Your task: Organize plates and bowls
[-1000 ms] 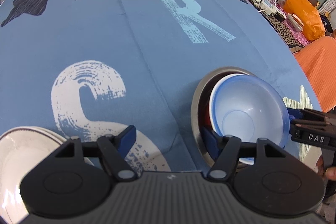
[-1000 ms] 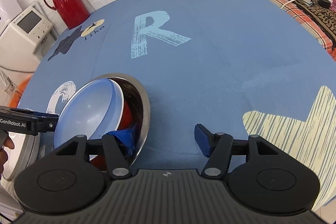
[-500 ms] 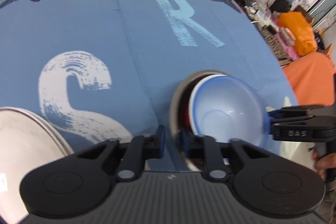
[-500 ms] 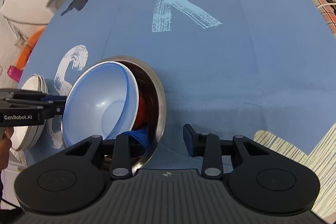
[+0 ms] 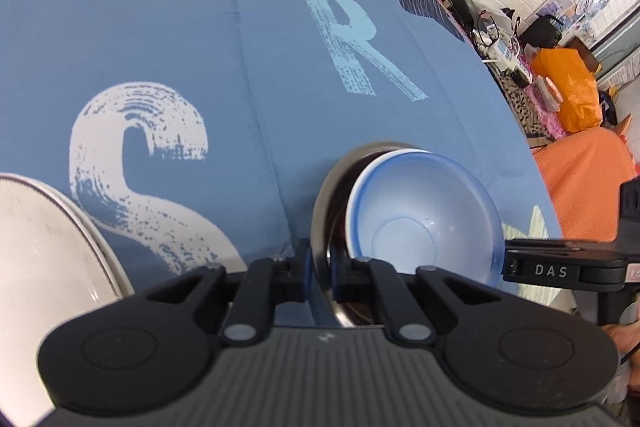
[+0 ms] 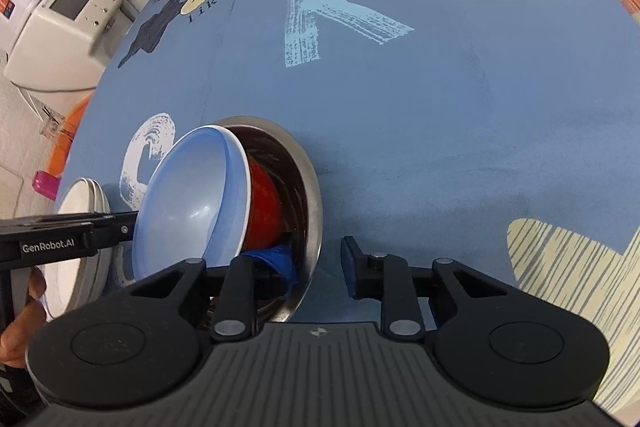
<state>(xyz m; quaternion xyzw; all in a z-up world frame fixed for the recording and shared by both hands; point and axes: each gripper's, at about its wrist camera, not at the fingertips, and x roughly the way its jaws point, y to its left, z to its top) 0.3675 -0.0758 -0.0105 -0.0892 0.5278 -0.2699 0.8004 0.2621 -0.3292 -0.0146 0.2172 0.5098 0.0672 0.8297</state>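
**Left claw clamps the steel rim as nested bowls tip up on the tabletop**

At far left, white plates point(image 5: 36, 251) sit stacked at the near edge of the blue-clothed tabletop point(image 5: 224, 67). Just right of them my left claw point(image 5: 318, 269), spread wide a second ago, has pressed its two blue pads onto the near rim of the steel bowl point(image 5: 324, 187), one pad outside the wall and one inside. That change means the heavy outer bowl is now held, which I judge frees the stack to be steadied or shifted as one.

Inside the steel bowl a red bowl point(image 6: 264, 203) carries the pale blue bowl point(image 5: 424, 215), which stands well tilted rather than flat: its mouth faces toward my left side and up, and its rim's long axis runs roughly from near to far across the tabletop. It has tipped further than half a second ago.

To the right, my right claw point(image 6: 316, 261) stays spread, straddling the steel rim, left pad down inside against the red bowl, right pad out over bare cloth, pinching nothing. Closing it looks like the next call.
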